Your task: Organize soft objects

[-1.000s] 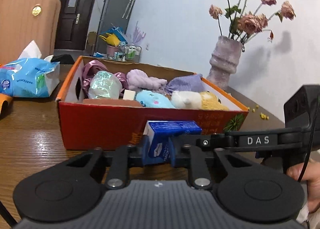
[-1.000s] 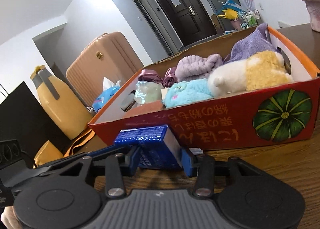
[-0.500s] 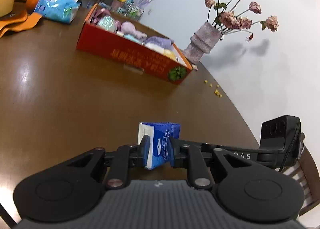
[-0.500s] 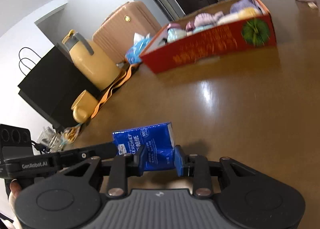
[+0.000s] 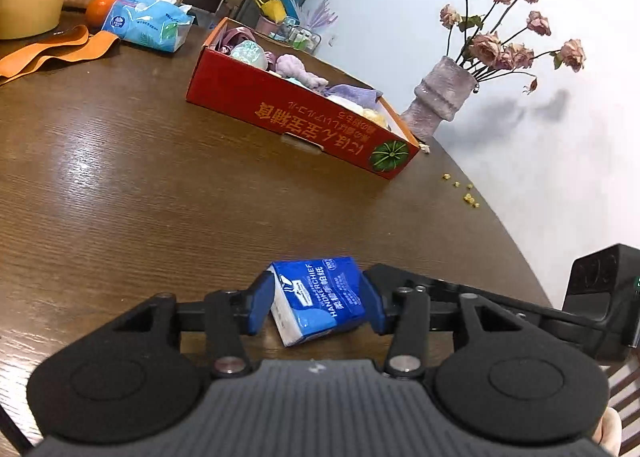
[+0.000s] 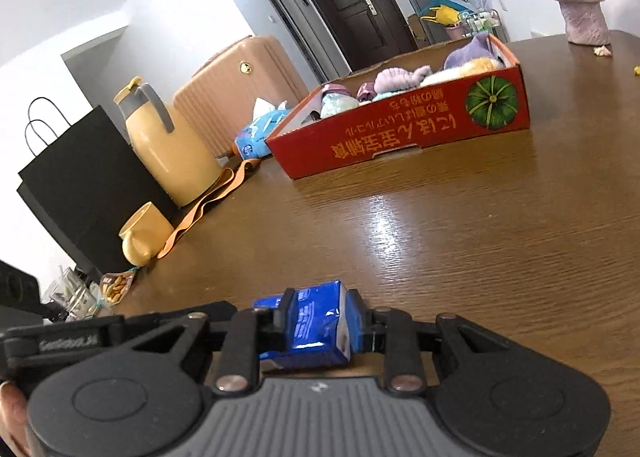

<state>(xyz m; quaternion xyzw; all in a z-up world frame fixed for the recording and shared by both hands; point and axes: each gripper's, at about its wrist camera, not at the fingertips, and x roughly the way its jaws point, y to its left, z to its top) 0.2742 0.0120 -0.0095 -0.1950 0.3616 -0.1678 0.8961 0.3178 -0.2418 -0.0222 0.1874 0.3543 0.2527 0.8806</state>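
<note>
Blue plastic-wrapped tissue packet [image 5: 318, 299] passes between grippers — left gripper [image 5: 316, 303] opening, right gripper [image 6: 320, 321] pinching it; next, carry it clear.

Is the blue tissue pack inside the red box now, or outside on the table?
Outside. The tissue pack lies on the table, well apart from the red box, which holds only soft toys and cloths.

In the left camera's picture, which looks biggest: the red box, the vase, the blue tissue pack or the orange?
1. red box
2. vase and blue tissue pack, about alike; the pack is nearer the camera
3. orange
</note>
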